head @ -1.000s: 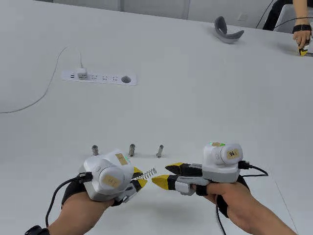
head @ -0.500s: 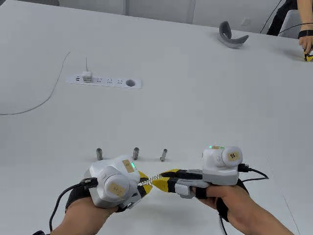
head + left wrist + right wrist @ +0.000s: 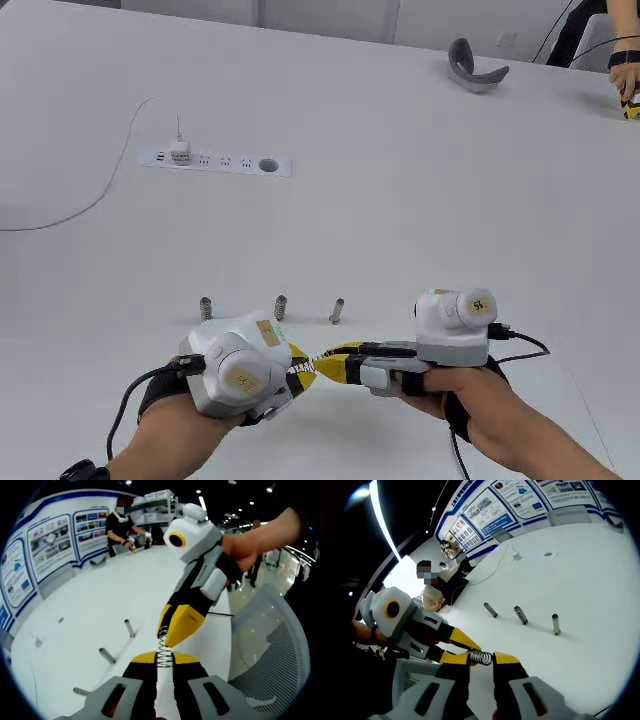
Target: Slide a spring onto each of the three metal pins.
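My left gripper (image 3: 164, 659) and right gripper (image 3: 481, 659) both clamp one small coiled steel spring (image 3: 312, 362) above the white desk (image 3: 420, 200); the bare grey metal pin (image 3: 337, 311) stands at twelve o'clock. Mistimed release could fling it away.

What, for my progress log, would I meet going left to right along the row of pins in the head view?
Left spring-wrapped metal pin → middle spring-wrapped metal pin → bare grey metal pin.
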Available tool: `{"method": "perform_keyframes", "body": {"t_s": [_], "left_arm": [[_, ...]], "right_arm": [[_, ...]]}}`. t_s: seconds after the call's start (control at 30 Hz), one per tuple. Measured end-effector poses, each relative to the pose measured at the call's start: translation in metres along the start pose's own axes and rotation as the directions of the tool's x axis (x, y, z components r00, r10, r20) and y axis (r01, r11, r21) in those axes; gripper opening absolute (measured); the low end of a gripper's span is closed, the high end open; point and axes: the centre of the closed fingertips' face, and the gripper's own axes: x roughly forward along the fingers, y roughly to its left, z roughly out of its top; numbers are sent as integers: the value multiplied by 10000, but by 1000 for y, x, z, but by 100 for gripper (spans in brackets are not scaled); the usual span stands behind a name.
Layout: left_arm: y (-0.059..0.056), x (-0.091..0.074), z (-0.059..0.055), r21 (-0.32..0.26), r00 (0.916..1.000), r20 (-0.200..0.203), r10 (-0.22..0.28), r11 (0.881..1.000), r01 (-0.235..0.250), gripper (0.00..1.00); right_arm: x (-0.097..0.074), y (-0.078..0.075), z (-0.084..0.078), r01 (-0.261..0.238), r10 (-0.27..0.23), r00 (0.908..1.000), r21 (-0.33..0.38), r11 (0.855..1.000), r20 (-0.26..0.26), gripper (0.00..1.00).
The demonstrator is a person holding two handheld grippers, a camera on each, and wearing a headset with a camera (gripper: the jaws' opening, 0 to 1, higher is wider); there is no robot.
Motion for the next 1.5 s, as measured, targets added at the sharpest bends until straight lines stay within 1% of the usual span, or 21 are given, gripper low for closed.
{"method": "perform_keyframes", "body": {"t_s": [0.23,0.5,0.73,0.83,0.9,1.07,1.17,1.23,1.4,1.47,1.5], "left_arm": [[-1,1,5,164,9999,60,-121,9998,120,10],[1,3,12,355,9994,199,-285,9990,278,10],[-1,3,17,347,9984,386,-418,9986,405,10],[-1,3,20,328,9976,501,-475,9984,459,10],[-1,2,21,353,9974,520,-501,9982,483,10],[0,1,26,429,9958,700,-598,9975,569,10],[0,1,30,501,9941,827,-695,9966,655,10],[0,0,32,520,9930,915,-751,9962,705,10],[-2,0,37,559,9892,1105,-967,9943,910,10],[-5,-1,39,630,9873,1154,-1089,9928,1021,10],[-6,-2,41,668,9865,1196,-1114,9923,1040,10]], "right_arm": [[-6,1,3,-3,2,9999,-149,9999,-101,17],[-12,7,12,-94,87,9998,-395,9992,-197,15],[-11,12,9,-152,80,9972,-967,9952,-743,15],[-10,13,8,-129,-35,9939,-1474,9890,-1106,14],[-10,14,9,-174,-30,9923,-1638,9863,-1236,13],[-13,16,13,-328,-64,9854,-2261,9735,-1702,13],[-16,17,15,-507,-62,9780,-2664,9625,-2083,13],[-17,17,17,-596,-68,9746,-2884,9556,-2239,13],[-20,21,21,-940,-94,9614,-3603,9281,-2751,13],[-20,22,21,-1055,-152,9545,-3849,9169,-2979,13],[-21,23,20,-1167,-163,9495,-4007,9087,-3135,13]]}}
